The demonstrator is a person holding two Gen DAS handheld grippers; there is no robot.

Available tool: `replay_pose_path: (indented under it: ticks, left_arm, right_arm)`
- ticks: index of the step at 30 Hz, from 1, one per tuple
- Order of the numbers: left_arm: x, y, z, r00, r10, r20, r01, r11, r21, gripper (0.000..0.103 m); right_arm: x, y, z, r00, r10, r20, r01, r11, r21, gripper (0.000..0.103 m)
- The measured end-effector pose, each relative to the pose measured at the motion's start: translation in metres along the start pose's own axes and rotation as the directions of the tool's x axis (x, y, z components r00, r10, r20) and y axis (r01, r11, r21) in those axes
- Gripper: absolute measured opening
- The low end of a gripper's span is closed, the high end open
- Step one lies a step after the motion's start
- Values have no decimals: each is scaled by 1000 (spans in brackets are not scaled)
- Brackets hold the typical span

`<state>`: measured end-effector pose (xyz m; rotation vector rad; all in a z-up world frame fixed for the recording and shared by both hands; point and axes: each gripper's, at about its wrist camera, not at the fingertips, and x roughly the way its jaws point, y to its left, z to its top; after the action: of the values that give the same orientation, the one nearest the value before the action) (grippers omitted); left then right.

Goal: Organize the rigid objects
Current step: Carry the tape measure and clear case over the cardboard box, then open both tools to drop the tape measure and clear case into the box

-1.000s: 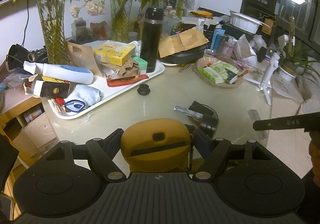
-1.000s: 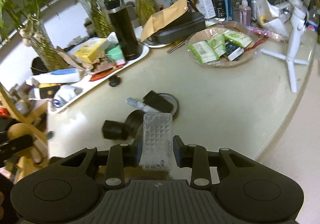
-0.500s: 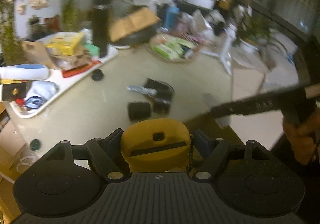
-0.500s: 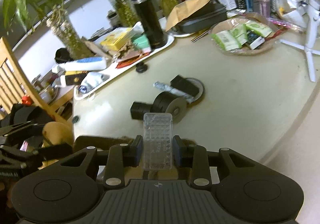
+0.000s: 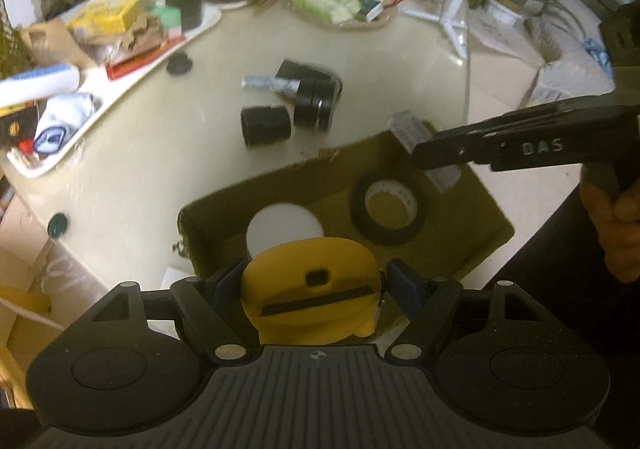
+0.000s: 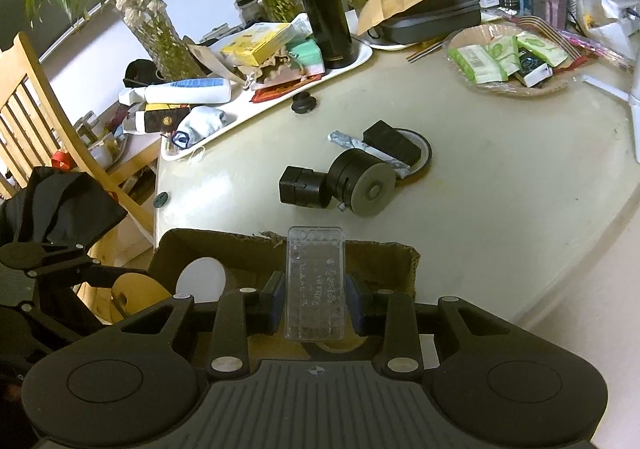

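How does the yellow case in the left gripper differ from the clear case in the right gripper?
The yellow case is opaque, rounded and wide, so the left gripper is spread well apart on it. The clear case is see-through, flat, rectangular and ridged, and the right gripper is closed narrowly on it. Both are gripped and poised over the cardboard box.
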<state>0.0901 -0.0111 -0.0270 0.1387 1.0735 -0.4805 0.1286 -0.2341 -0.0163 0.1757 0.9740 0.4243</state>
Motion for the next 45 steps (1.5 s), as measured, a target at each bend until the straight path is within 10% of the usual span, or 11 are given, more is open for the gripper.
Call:
replay_pose_path:
  ticks: [4, 14, 31, 34, 45]
  left_arm:
    - [9, 13, -1, 998, -5, -64, 0, 997, -79, 76]
    - [-5, 35, -3, 991, -122, 51, 131, 963, -235, 81]
    - [-17, 46, 2, 979, 25, 200, 39, 950, -311, 81]
    - [-21, 47, 0, 973, 55, 225, 18, 950, -313, 81]
    - [-21, 45, -3, 956, 151, 250, -73, 952, -296, 81]
  right_arm:
    - [2, 0, 0, 1000, -1, -10, 1, 1000, -3, 35]
    - [4, 1, 0, 1000, -4, -24, 4, 1000, -7, 35]
    - [12, 6, -2, 991, 110, -80, -110, 994, -1, 37]
    - [6, 10, -1, 979, 195, -61, -195, 981, 11, 58]
    - [4, 10, 1, 999, 45, -2, -45, 999, -27, 95]
